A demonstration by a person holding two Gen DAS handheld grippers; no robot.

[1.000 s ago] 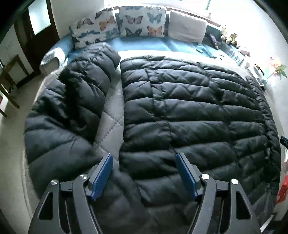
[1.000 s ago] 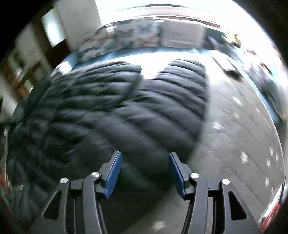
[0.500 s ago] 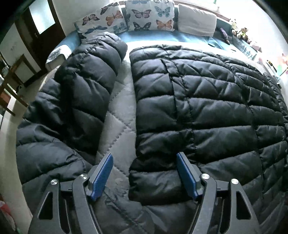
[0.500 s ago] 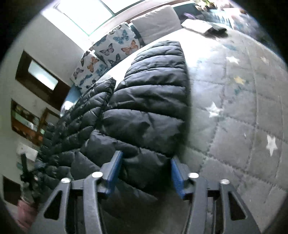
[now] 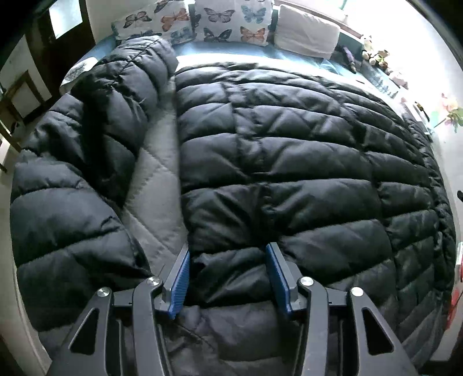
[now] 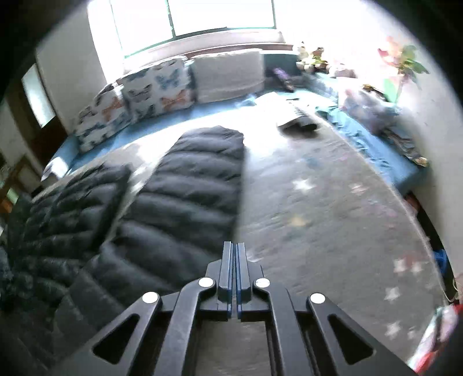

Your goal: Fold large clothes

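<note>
A large black puffer jacket [image 5: 289, 162] lies spread flat on a grey quilted bed cover [image 5: 157, 185]. One sleeve [image 5: 86, 150] lies out to the left. My left gripper [image 5: 228, 277] has its blue pads either side of a fold of the jacket near the armpit, jaws still apart. In the right wrist view the other sleeve [image 6: 191, 179] stretches away on the starred cover [image 6: 332, 219]. My right gripper [image 6: 234, 260] is shut, blue pads together, beside that sleeve's near edge; no fabric shows between them.
Butterfly cushions [image 5: 220, 23] and a white pillow [image 5: 306, 37] line the bed's far side. Dark items [image 6: 298, 121] and crumpled blue cloth [image 6: 376, 136] lie at the far right. A wooden chair [image 5: 14, 107] stands left of the bed.
My left gripper moved forward and down onto the jacket and narrowed around a fold. My right gripper went from open around the sleeve to fully shut, and its view swung upright.
</note>
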